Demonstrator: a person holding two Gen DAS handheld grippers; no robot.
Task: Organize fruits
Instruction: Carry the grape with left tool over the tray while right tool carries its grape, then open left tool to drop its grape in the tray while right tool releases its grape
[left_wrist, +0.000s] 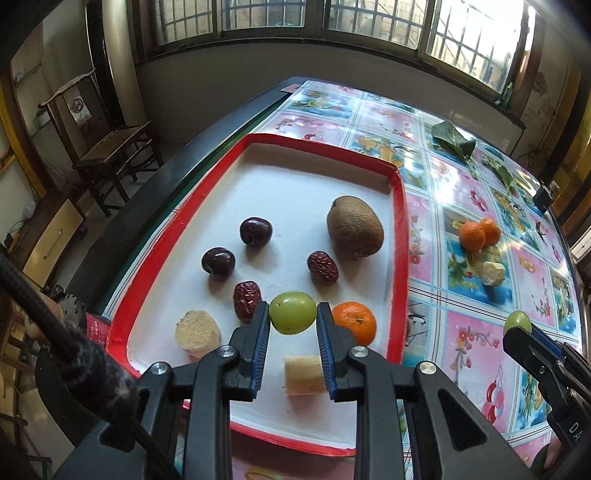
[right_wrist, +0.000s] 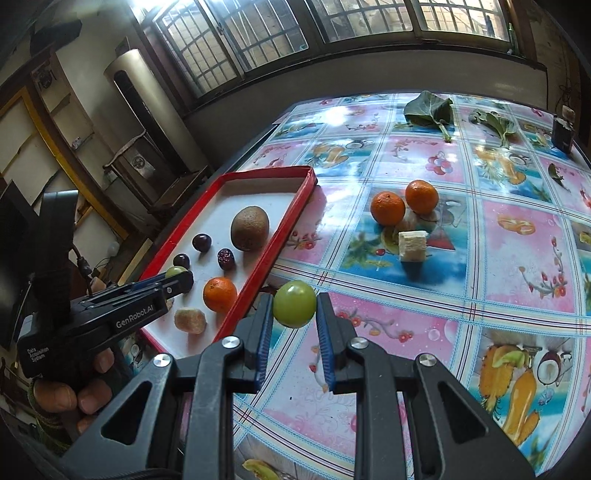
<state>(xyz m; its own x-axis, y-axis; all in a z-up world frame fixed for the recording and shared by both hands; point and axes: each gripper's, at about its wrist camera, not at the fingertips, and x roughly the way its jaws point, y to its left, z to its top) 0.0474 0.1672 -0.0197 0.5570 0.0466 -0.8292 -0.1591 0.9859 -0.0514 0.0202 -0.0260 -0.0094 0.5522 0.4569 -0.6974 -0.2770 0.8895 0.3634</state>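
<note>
My left gripper (left_wrist: 292, 314) is shut on a green grape (left_wrist: 292, 312) over the near part of the red-rimmed white tray (left_wrist: 400, 229). On the tray lie a kiwi (left_wrist: 354, 231), two dark cherries (left_wrist: 255, 231), two red dates (left_wrist: 322, 267), a tangerine (left_wrist: 355, 322) and two banana pieces (left_wrist: 197, 333). My right gripper (right_wrist: 294, 306) is shut on a second green grape (right_wrist: 294, 303) above the tablecloth, just right of the tray's rim (right_wrist: 273, 243). Two tangerines (right_wrist: 388, 208) and a banana piece (right_wrist: 412, 245) lie on the table.
Green leaves (right_wrist: 430, 109) and a small dark object (right_wrist: 563, 133) lie at the table's far side. The table's left edge runs beside the tray (left_wrist: 207, 162). A wooden chair (left_wrist: 110, 144) stands beyond it.
</note>
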